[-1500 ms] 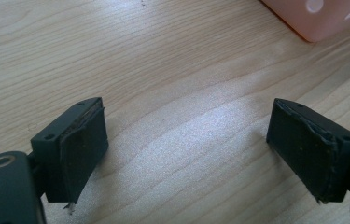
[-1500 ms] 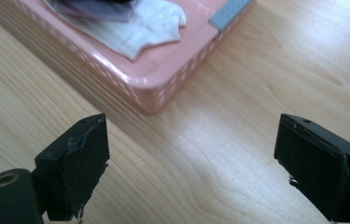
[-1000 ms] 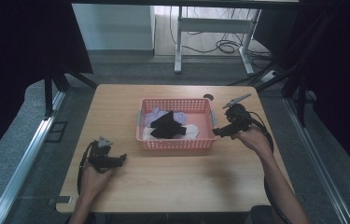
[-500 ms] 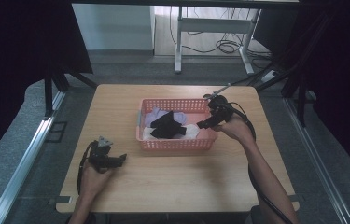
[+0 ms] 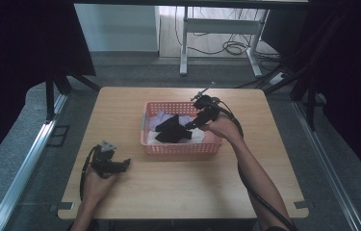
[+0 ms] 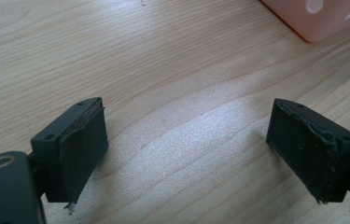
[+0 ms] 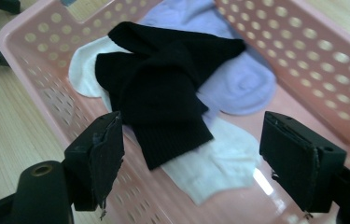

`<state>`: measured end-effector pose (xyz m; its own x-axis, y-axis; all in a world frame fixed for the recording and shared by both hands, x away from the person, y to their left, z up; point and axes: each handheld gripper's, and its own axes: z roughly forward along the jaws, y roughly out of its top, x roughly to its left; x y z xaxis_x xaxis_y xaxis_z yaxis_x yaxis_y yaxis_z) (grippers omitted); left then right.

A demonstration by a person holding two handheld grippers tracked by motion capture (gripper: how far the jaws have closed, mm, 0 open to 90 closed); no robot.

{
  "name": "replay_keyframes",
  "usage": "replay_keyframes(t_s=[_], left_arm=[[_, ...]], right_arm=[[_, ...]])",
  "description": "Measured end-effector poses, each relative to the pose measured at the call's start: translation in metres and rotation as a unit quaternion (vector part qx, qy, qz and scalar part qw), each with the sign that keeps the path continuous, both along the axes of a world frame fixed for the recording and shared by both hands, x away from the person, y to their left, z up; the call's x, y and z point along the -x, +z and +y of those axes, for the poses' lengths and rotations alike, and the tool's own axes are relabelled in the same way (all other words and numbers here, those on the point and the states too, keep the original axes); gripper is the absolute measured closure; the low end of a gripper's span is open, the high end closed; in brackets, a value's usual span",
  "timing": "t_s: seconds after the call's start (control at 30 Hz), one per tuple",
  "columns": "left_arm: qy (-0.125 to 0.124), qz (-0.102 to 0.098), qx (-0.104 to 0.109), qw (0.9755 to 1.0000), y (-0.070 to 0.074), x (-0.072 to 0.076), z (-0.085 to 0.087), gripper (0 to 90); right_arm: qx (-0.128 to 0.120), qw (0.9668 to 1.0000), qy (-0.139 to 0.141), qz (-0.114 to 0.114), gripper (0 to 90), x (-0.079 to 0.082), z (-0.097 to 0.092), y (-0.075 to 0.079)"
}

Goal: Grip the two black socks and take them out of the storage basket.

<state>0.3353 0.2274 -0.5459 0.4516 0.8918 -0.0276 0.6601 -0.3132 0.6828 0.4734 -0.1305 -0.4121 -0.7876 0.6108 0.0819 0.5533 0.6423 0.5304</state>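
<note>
From the high view, a pink basket (image 5: pixel 180 147) sat on the wooden table (image 5: pixel 178 192), a little beyond its middle. Socks lay heaped inside it. The right gripper (image 5: pixel 191 124) hung over the basket's right half, pointed down at the pile, while the left gripper (image 5: pixel 126 163) rested on the table well to the left of the basket and nearer the person, in a hand (image 5: pixel 96 183) that lay flat.

In the left gripper view, the jaws stood wide apart with nothing between them but bare wood; a corner of the basket (image 6: pixel 322 18) showed beyond them to the upper right.

In the right gripper view, the jaws were spread just as wide and empty, poised over the basket's contents without touching. A black sock (image 7: pixel 163 88) lay on top in the middle of the basket, crumpled and folded on itself, over a pale purple sock (image 7: pixel 242 86) and a white sock (image 7: pixel 214 165).

Judging by its look, the black sock was light, soft and limp — it would bunch and drape rather than hold any shape. The best grip seemed the ribbed cuff end nearest the gripper, pinched through a thick fold — shallow enough not to catch the white sock beneath.
</note>
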Motion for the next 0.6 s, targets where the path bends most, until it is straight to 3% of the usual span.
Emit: replay_keyframes(t_s=[0.3,0.5,0.53,0.6], left_arm=[[0.000,0.000,-0.001,1.0000,0.000,0.000,0.000,11.9],[0.000,0.000,0.000,1.0000,0.000,0.000,0.000,11.9],[0.000,0.000,0.000,1.0000,0.000,0.000,0.000,11.9],[0.000,0.001,0.000,1.0000,0.000,0.000,0.000,11.9]], right_arm=[[0.015,0.9994,0.027,0.018,23.7,-0.012,0.037,-0.022],[0.028,0.9989,0.025,0.027,19.4,-0.020,0.058,-0.042],[0.032,0.9988,0.027,0.027,21.2,-0.021,0.060,-0.045],[0.048,0.9980,0.032,0.027,34.3,-0.022,0.065,-0.051]])
